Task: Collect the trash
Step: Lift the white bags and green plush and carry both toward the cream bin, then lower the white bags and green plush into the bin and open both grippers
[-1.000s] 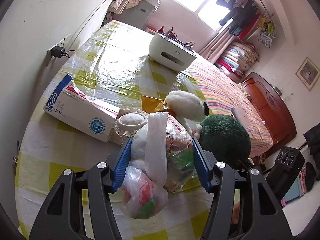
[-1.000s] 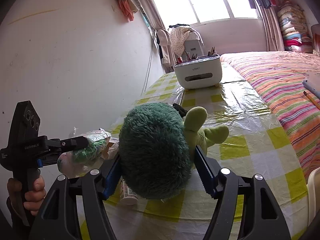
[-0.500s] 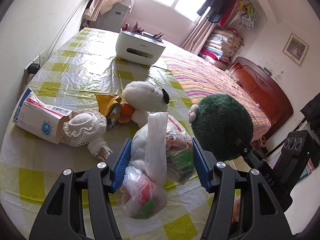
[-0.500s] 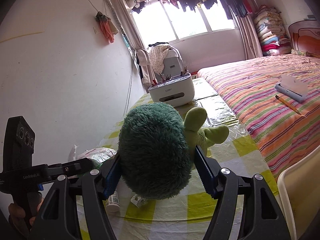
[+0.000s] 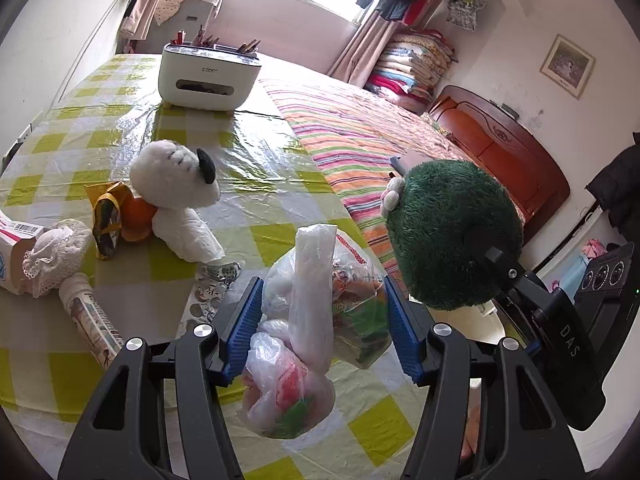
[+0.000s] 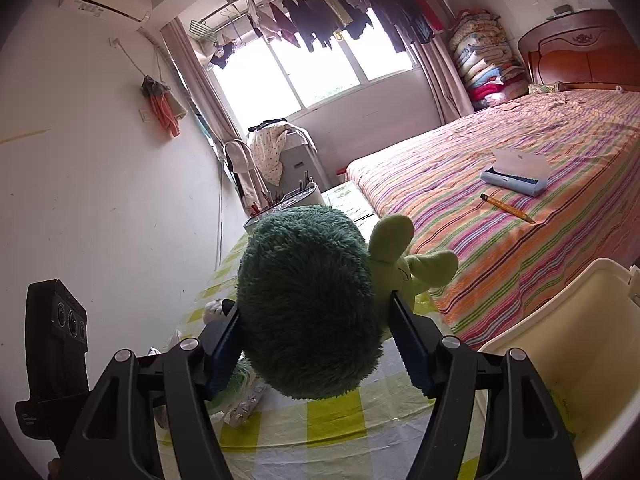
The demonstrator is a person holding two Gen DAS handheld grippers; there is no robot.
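Carrying a knotted clear plastic bag of trash, the left gripper clamps it between its blue pads, above the near edge of the checked table. The bag looks light, soft and slippery; its film bulges and sags below the jaws, so a hold on the bunched neck at twelve o'clock would likely be surer than on the loose belly at six. The right gripper is clenched on a dark green plush toy, which seems light and squashy and gives under the pads. At four o'clock in the right wrist view stands a cream bin, probably where the trash goes. Readable writing is scant: "DAS" on the right gripper's black body in the left wrist view; the white desk organiser carries a small logo I cannot read.
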